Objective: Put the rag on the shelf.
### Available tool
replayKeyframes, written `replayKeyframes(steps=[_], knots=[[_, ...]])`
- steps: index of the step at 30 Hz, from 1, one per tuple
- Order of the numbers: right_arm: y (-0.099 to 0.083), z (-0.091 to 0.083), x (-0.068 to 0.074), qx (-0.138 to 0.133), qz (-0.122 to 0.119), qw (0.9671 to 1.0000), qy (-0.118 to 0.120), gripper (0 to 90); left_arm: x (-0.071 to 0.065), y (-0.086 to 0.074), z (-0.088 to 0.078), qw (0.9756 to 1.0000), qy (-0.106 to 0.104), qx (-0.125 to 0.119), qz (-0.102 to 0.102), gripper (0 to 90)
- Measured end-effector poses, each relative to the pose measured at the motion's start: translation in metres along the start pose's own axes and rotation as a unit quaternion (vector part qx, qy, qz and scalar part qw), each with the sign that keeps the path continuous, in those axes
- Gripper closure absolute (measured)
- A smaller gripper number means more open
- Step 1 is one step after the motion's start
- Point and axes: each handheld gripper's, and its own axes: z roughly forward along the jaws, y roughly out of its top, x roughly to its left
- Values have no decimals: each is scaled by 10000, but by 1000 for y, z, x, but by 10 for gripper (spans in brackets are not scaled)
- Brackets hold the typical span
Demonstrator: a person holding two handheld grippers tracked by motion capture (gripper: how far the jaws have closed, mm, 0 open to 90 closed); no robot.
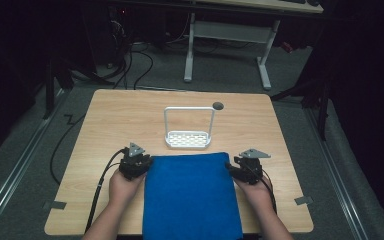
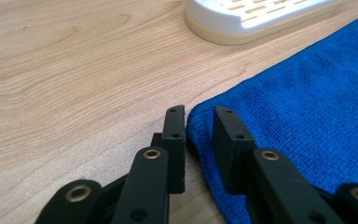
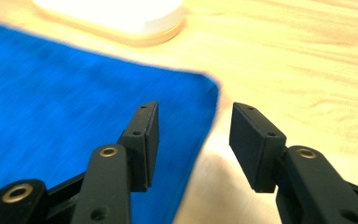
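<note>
High view: blue towel (image 1: 192, 195) lies flat on the table (image 1: 110, 120), near edge hanging over your side. White rack (image 1: 188, 130) stands just beyond its far edge. Your left hand-held gripper (image 1: 141, 162) sits at the far-left corner, right hand-held gripper (image 1: 235, 169) at the far-right corner.

Left gripper view: jaws narrowly apart, straddling the towel's corner edge (image 2: 307, 116), not clamped.

Right gripper view: jaws wide apart over the towel's corner (image 3: 74, 102), one above cloth, one above bare table; holding nothing.
</note>
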Motion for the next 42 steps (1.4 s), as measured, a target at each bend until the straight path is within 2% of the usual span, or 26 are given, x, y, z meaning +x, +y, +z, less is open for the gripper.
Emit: replayKeyframes(steps=[2,4,6,11,15,19,23,26,28,29,33,36,42], knots=[[8,10,-5,114,116,9999,-26,531,1,0,0,10000,-14,-13,-26,774],[14,19,-8,204,115,9997,-83,543,0,0,0,10000,-17,-24,-20,798],[20,27,-10,295,173,9994,-31,550,1,0,0,10000,-35,-19,-29,824],[27,38,-10,551,79,9984,-69,562,4,0,0,9998,-172,-3,-137,863],[26,40,-9,597,-37,9982,-97,606,4,0,0,9997,-190,-1,-166,867],[26,39,-9,599,-106,9981,-99,703,4,0,0,9997,-205,1,-134,869],[25,39,-8,588,-147,9982,-11,857,3,0,0,9998,-176,4,-83,872],[24,39,-5,557,-210,9982,-30,880,3,-1,0,9998,-200,1,-95,874],[22,37,-2,445,-244,9987,-36,883,4,-1,-1,9996,-257,-6,-109,874],[21,35,0,353,-291,9989,-42,884,3,-2,-2,9996,-267,-84,-104,874],[16,25,7,-87,-202,9998,1,886,4,-3,-10,9988,-305,-346,-149,878],[13,17,13,-296,-286,9992,-14,886,4,-2,-17,9979,-302,-541,-187,879],[12,0,22,-652,-413,9970,66,887,-5,-3,-32,9956,-258,-884,-151,879]])
